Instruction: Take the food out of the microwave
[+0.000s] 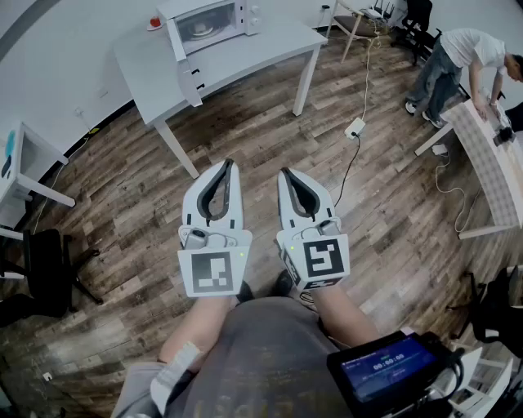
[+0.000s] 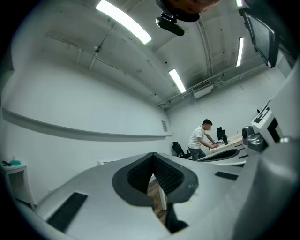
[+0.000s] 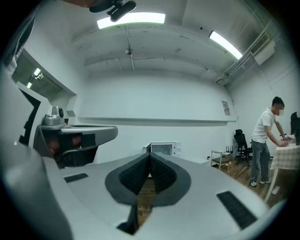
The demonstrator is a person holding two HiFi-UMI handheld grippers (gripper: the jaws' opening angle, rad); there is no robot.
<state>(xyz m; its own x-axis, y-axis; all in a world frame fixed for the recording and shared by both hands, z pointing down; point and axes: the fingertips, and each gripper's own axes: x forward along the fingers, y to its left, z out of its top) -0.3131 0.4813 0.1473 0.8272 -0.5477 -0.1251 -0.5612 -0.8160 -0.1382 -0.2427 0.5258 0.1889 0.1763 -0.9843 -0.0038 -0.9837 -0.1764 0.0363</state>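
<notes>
Floorboards (image 1: pixel 122 204) underlie left gripper (image 1: pixel 230 162), right gripper (image 1: pixel 284 171), both level.

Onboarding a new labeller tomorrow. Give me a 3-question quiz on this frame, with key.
1. True or false: the microwave door stands open, with a dish inside.
2. Where are the left gripper and right gripper? A: inside the microwave. B: side by side over the wooden floor, short of the white table. C: resting on the table.
3. In a few words: how do both grippers' jaws stand, and what do they hold?
Key: 1 true. 2 B. 3 shut, holding nothing.
</notes>
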